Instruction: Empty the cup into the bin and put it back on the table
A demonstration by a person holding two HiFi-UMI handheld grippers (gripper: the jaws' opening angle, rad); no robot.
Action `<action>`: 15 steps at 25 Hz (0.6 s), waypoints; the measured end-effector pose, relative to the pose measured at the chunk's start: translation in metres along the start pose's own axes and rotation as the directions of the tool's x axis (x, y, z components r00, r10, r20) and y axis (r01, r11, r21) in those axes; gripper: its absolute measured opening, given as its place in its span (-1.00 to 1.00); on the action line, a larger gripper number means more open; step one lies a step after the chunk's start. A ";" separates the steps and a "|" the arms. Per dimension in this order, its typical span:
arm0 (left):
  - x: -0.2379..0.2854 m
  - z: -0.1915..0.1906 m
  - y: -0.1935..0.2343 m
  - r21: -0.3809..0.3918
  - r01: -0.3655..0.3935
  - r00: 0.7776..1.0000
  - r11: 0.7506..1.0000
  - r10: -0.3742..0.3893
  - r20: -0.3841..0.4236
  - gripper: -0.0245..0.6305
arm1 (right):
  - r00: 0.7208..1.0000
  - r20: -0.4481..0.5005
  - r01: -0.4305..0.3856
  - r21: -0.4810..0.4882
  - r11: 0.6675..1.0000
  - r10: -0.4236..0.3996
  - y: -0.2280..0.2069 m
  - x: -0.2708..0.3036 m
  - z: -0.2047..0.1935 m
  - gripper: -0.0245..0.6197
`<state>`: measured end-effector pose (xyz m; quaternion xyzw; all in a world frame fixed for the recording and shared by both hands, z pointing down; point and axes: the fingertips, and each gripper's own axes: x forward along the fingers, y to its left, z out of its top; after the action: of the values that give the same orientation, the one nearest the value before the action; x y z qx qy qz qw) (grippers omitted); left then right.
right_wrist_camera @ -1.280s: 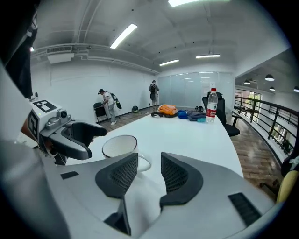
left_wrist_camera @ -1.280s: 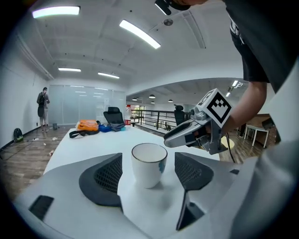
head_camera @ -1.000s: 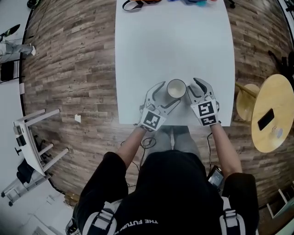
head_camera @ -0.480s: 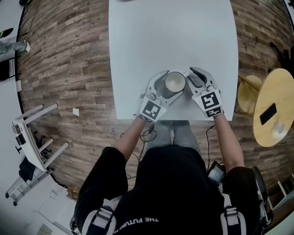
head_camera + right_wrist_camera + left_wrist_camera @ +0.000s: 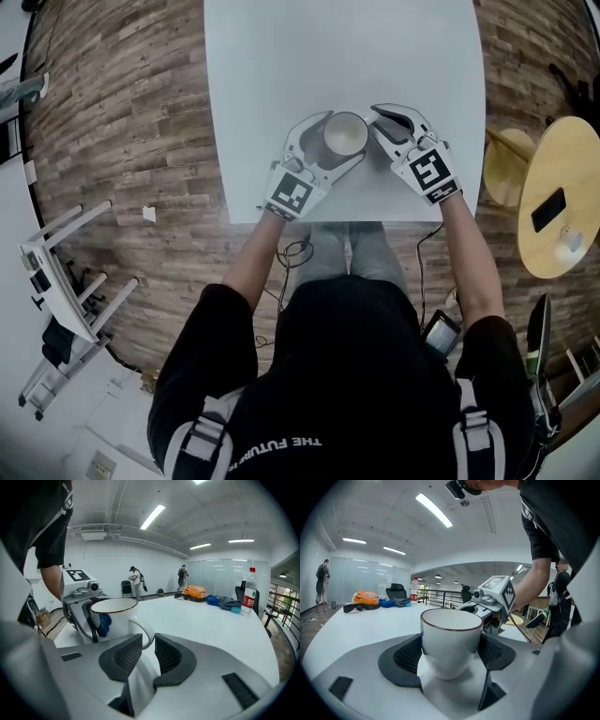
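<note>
Count: one cup (image 5: 345, 134), two claws. Left claw (image 5: 339, 141): clamped on the cup body. Right claw (image 5: 380, 124): wide apart earlier, now closing with the handle (image 5: 151, 630) between its jaws.

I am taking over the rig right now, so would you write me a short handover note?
Left gripper: jaws clamp the cup, which stands upright near the front edge of the table.
Right gripper: jaws closing around the handle, not pressing it yet.
Done: cup reached.
Left: lift, empty into the bin, which is out of view, then return it.
</note>
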<state>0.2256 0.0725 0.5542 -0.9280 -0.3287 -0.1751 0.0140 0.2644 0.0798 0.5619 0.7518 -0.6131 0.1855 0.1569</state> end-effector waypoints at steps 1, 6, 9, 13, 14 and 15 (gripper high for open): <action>-0.001 0.000 0.001 -0.001 0.003 1.000 1.000 -0.003 0.001 0.21 | 1.000 0.001 0.017 0.004 1.000 -0.017 -0.001 0.001 0.002 -0.65; -0.003 -0.001 0.001 0.005 0.020 1.000 1.000 -0.020 -0.002 0.21 | 0.997 0.031 0.070 0.081 0.994 -0.073 0.000 0.002 0.002 -0.69; -0.004 0.000 0.002 -0.003 0.023 1.000 1.000 -0.023 0.000 0.21 | 0.993 0.057 0.092 0.160 0.983 -0.102 -0.004 -0.001 0.008 -0.77; -0.023 0.025 0.003 -0.041 0.032 0.998 0.999 -0.030 0.054 0.21 | 0.989 0.072 0.111 0.215 0.970 -0.129 0.001 -0.009 0.036 -0.79; -0.031 0.040 0.003 -0.057 0.028 0.996 0.998 -0.023 0.083 0.21 | 0.988 0.088 0.102 0.253 0.962 -0.127 0.003 -0.013 0.047 -0.79; -0.040 0.057 0.003 -0.076 0.013 0.994 0.997 -0.005 0.113 0.21 | 0.985 0.112 0.091 0.287 0.953 -0.128 0.003 -0.017 0.061 -0.79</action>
<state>0.2167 0.0537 0.4874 -0.9348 -0.3261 -0.1349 -0.0409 0.2638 0.0655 0.4998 0.8097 -0.5465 0.2128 0.0186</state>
